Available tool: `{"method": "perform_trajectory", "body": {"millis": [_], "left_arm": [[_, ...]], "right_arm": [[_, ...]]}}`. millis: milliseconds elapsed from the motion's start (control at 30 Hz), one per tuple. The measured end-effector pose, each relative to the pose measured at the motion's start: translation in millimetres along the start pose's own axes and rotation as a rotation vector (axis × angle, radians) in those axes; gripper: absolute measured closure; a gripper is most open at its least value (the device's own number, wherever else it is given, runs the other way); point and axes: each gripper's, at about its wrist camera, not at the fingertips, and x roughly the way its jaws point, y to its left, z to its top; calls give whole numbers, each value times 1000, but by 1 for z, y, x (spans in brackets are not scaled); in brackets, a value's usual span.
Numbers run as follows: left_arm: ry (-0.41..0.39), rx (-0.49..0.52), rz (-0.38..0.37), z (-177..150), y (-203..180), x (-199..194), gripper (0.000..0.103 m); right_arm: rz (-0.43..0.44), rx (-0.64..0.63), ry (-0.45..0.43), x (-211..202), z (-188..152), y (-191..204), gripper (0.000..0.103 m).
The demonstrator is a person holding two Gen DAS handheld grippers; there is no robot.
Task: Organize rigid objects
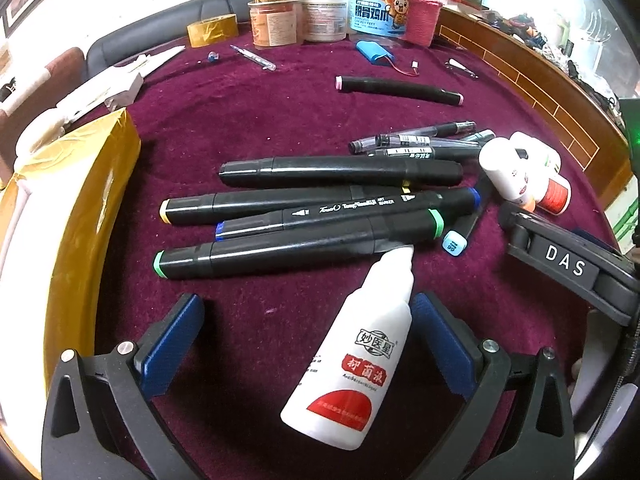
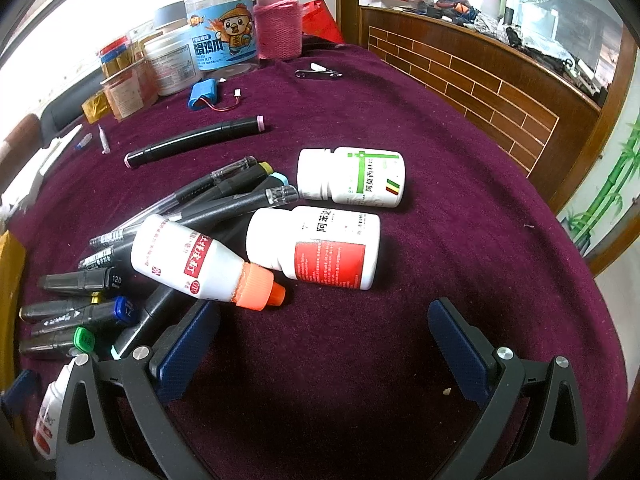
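My left gripper (image 1: 308, 340) is open, its blue pads wide apart around a white dropper bottle with a red label (image 1: 352, 352) lying on the purple cloth; neither pad touches it. Beyond it lies a pile of black markers (image 1: 312, 208) and thin pens (image 1: 420, 144). My right gripper (image 2: 324, 344) is open and empty over bare cloth. Ahead of it lie an orange-capped white bottle (image 2: 200, 260) resting on the pens, a red-labelled white bottle (image 2: 320, 246) and a green-labelled white bottle (image 2: 352, 178). The dropper bottle shows at the lower left of the right wrist view (image 2: 50, 412).
A gold-taped box (image 1: 80, 208) stands at the left. A lone black marker (image 1: 400, 89), a blue battery pack (image 1: 374, 53) and jars (image 1: 324, 12) sit at the back. A wooden wall (image 2: 472, 80) borders the table's right side. The right gripper's body (image 1: 568, 264) is close at right.
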Motion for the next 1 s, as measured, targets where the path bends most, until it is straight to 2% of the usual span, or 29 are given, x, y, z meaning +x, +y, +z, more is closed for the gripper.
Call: {"method": "perform_trajectory", "body": {"millis": [100, 200, 233, 300, 367, 433, 500, 600, 700, 767, 800, 867, 933, 967, 1000], "left_arm": [[-3, -1, -25, -1, 3, -1, 0], [-17, -36, -108, -1, 12, -9, 5], [-22, -50, -148, -2, 16, -14, 5], [-59, -43, -174, 0, 16, -29, 5], [-141, -24, -178, 3, 19, -53, 5], [-230, -25, -189, 9, 28, -75, 4], [-289, -23, -202, 18, 38, -87, 4], [-246, -34, -198, 34, 49, -74, 4], [-117, -76, -197, 45, 53, -38, 4], [-74, -66, -183, 43, 46, -23, 5], [-60, -35, -153, 46, 38, -14, 7], [-24, 34, -116, 42, 22, -3, 21], [8, 69, -134, 36, 9, 2, 27], [0, 95, -135, 33, 4, 0, 39], [10, 126, -194, 29, -5, -3, 55]], "right_arm": [[30, -34, 2, 1, -1, -1, 1], [126, -120, 42, 0, 3, -7, 1], [170, -109, 43, -2, 3, -14, 1], [231, -83, 56, -4, 4, -24, 1], [199, -143, 85, -3, 4, -17, 1], [147, -199, 78, -1, 0, -7, 1], [163, -164, 50, -3, 0, -9, 2], [277, -22, -31, -14, 0, -38, 9], [355, 143, -100, -20, -2, -72, 9], [372, 183, -106, -20, -3, -80, 9], [381, 178, -101, -17, -2, -80, 9], [378, 142, -108, -20, 0, -71, 9], [384, 112, -119, -23, 1, -66, 9], [386, 113, -118, -26, -2, -67, 9], [390, 116, -113, -25, -1, -67, 9]]}}
